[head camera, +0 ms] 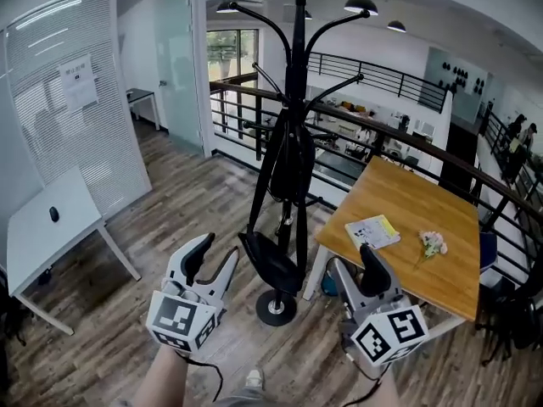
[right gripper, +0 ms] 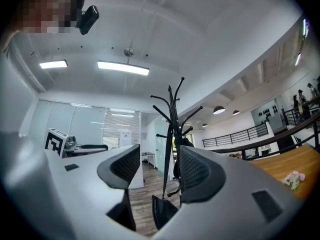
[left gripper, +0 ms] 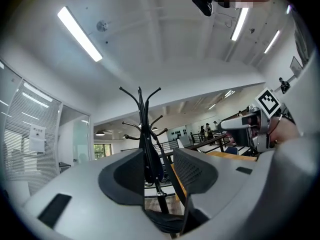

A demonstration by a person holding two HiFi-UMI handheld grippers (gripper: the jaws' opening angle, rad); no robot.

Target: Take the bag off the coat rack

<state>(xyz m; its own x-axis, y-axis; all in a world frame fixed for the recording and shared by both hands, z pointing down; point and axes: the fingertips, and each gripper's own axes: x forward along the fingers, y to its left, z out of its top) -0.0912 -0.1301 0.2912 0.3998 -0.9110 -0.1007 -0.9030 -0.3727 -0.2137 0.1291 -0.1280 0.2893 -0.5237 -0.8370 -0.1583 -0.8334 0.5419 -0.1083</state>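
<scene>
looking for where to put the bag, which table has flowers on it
The wooden table right of the coat rack: flowers and a booklet lie on it. The white table on the left holds a small dark object, no flowers.

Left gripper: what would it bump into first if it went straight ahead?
Probably the black bag hanging low on the coat rack; it shows straight ahead between the left gripper's open jaws. Depth is unclear.
</scene>
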